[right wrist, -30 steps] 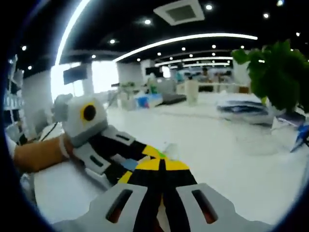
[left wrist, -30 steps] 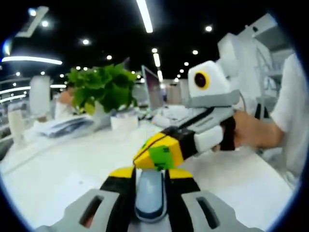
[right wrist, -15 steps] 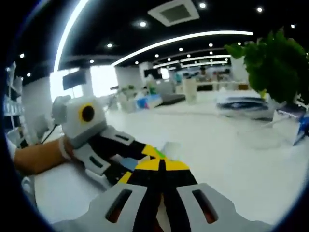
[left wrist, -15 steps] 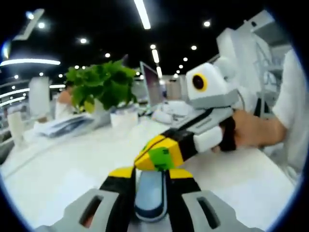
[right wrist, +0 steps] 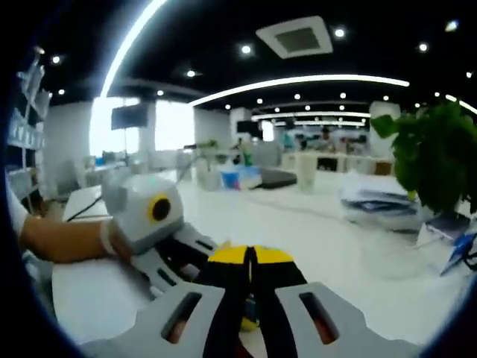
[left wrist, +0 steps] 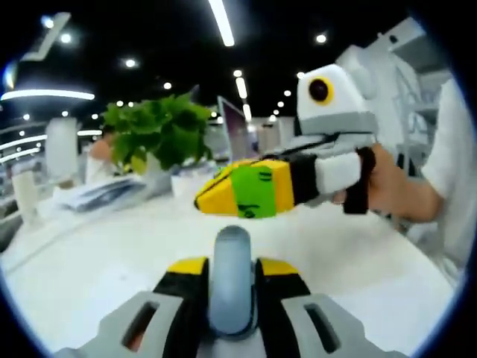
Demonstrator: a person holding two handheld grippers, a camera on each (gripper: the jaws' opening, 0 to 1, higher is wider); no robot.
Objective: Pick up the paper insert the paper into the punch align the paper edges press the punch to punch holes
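Left gripper view first: the left claw (left wrist: 232,270) comes up from the bottom with its yellow-and-black jaws clamped around the punch (left wrist: 232,280), whose rounded grey-blue handle sticks up between them. The punch sits low on the white desk (left wrist: 89,261). I can't make out any paper in or around it, so can't say where the sheet is.

Just above and a bit right, the right claw (left wrist: 237,190) hangs in the air, off the punch, its yellow tips with green tape pointing left and pressed together. A hand (left wrist: 387,190) grips it from the right, with a white sleeve (left wrist: 455,171) behind. Further back on the desk there's a leafy potted plant (left wrist: 160,138), an open laptop (left wrist: 235,138) and a stack of papers (left wrist: 100,194) off to the left.

Right gripper view: the right claw (right wrist: 251,257) is in the bottom middle, jaws together with only a thin dark seam between them and nothing held. The left claw comes in from the left underneath it, its tips hidden behind the right one, so its grip isn't readable here. The person's forearm (right wrist: 63,239) runs in from the left edge. The plant (right wrist: 436,160) is at the right side, the paper stack (right wrist: 376,205) just left of it, and the white desk stretches away beyond.
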